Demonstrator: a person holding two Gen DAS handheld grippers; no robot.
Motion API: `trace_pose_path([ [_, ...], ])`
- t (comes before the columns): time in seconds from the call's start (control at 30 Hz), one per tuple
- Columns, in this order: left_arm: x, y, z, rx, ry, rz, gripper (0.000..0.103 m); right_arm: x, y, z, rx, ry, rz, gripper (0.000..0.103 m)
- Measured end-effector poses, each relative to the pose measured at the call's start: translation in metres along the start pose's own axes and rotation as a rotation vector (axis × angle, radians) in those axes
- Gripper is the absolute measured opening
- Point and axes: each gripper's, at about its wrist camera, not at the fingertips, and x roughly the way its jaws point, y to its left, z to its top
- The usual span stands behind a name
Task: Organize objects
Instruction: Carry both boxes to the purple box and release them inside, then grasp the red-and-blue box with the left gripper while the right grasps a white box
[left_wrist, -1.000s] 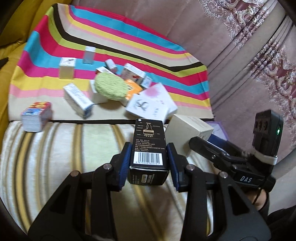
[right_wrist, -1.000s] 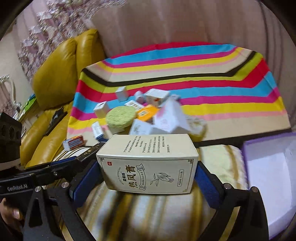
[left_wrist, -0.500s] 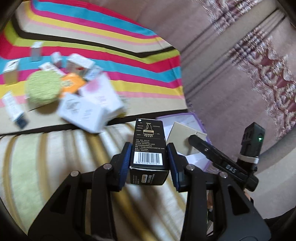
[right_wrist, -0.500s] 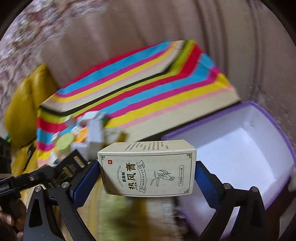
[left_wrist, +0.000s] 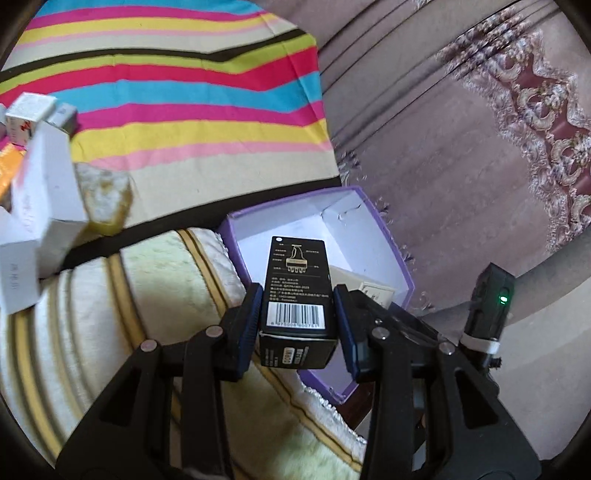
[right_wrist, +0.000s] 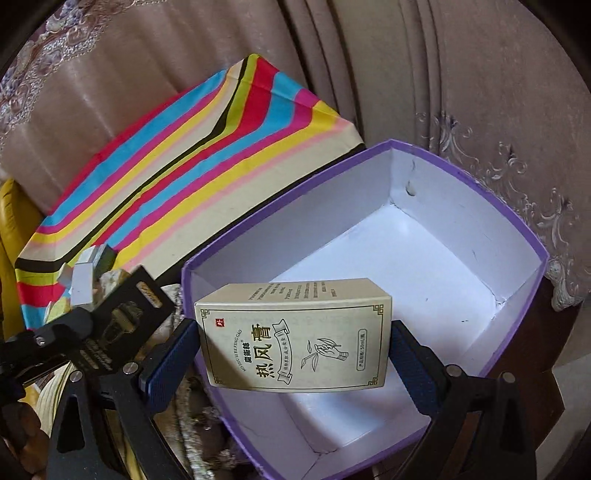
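Note:
My left gripper (left_wrist: 297, 320) is shut on a small black box (left_wrist: 296, 291) with a barcode, held over the near left edge of an open purple box (left_wrist: 397, 254) with a white inside. In the right wrist view my right gripper (right_wrist: 293, 350) is shut on a beige carton (right_wrist: 295, 334) with Chinese lettering, hanging above the purple box (right_wrist: 517, 221). The black box (right_wrist: 122, 321) and the left gripper show at the left there. The beige carton (left_wrist: 364, 288) peeks out behind the black box in the left wrist view.
A striped cloth (left_wrist: 166, 92) covers the surface behind, with several small cartons (left_wrist: 37, 192) heaped at its left. A cream striped fluffy cover (left_wrist: 92, 332) lies under the left gripper. Draped brown curtains (right_wrist: 406, 74) hang behind; a yellow sofa (right_wrist: 11, 206) shows at far left.
Both grippers have swung right from the pile of cartons to the purple box, each keeping its box. The right gripper has rolled and now hangs over the box's inside.

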Motion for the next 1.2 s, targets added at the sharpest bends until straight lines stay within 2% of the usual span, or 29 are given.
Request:
trace_pose_path([
  [0.03, 0.004, 0.001, 0.000, -0.010, 0.008, 0.008, 0.044, 0.000, 0.000, 0.001, 0.001, -0.007, 0.001, 0.101],
  [0.1, 0.012, 0.008, -0.001, -0.046, 0.040, 0.024, 0.052, 0.000, -0.004, 0.001, 0.009, -0.017, -0.004, 0.101],
  [0.13, 0.014, 0.010, -0.001, -0.056, 0.046, 0.027, 0.060, 0.000, -0.006, 0.001, 0.015, -0.014, -0.004, 0.101],
  [0.3, 0.006, 0.014, -0.003, -0.066, 0.030, 0.031, 0.066, 0.006, -0.008, 0.003, 0.036, 0.008, 0.009, 0.102],
  [0.53, -0.018, 0.022, -0.011, -0.053, -0.048, 0.041, 0.067, -0.001, 0.000, 0.003, 0.003, -0.026, -0.003, 0.102],
  [0.6, -0.030, 0.024, -0.015, -0.027, -0.088, 0.057, 0.074, -0.006, 0.009, 0.002, -0.040, -0.055, -0.014, 0.102],
  [0.67, -0.046, 0.030, -0.021, -0.005, -0.137, 0.071, 0.077, -0.010, 0.020, 0.002, -0.095, -0.074, -0.002, 0.102],
  [0.83, -0.074, 0.052, -0.029, -0.021, -0.179, 0.144, 0.078, -0.016, 0.049, 0.001, -0.193, -0.085, 0.047, 0.102],
  [0.97, -0.107, 0.080, -0.045, -0.079, -0.215, 0.210, 0.078, -0.008, 0.071, -0.002, -0.219, -0.014, 0.111, 0.102],
  [1.2, -0.161, 0.118, -0.068, -0.127, -0.292, 0.343, 0.078, 0.000, 0.104, -0.011, -0.264, 0.060, 0.172, 0.102],
])
